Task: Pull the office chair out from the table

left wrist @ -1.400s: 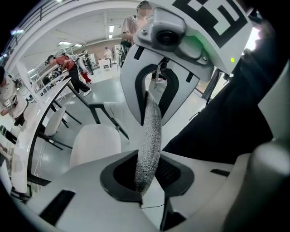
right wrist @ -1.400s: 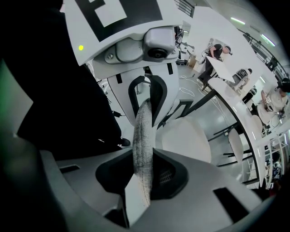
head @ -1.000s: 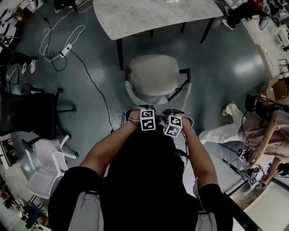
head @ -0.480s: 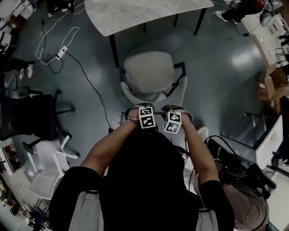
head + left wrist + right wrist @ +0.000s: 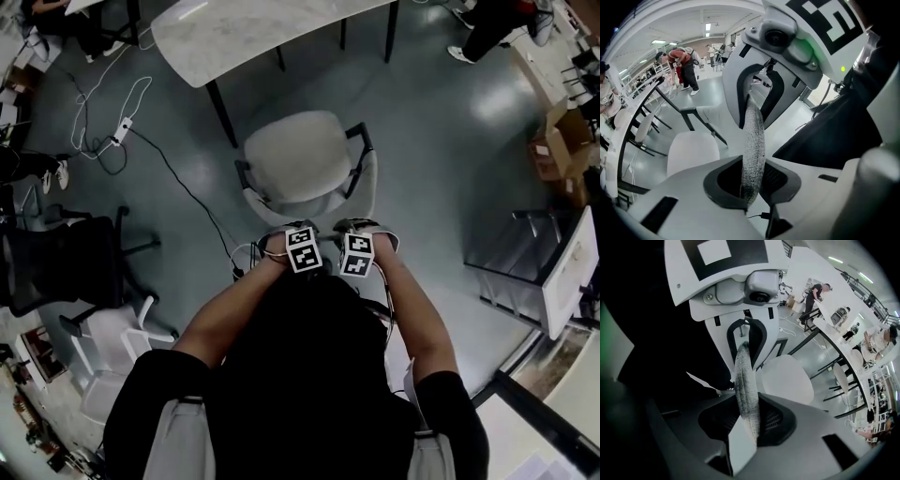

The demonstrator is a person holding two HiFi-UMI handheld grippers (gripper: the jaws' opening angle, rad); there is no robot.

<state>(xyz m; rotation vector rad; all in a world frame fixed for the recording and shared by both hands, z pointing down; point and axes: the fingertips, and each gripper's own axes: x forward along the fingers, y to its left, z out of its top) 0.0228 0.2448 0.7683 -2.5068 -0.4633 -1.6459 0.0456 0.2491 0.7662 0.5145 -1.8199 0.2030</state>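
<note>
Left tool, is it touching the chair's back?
Touching. The left gripper view shows the left tool pinching the office chair's fabric back edge, which sits pressed between its jaws.

Pale grey office chair, black-framed, upright, just out from white table

It was an open-plan office or lab workroom with a polished grey floor. A long pale tabletop on black legs stood at 12 o'clock, with a padded office chair before it. A black mesh chair sat at 9 o'clock and white chairs at 8. A power strip and loose cables lay at 10 o'clock, cardboard boxes at 2. The left gripper view showed ceiling strip lights and people standing among further tables.
</note>
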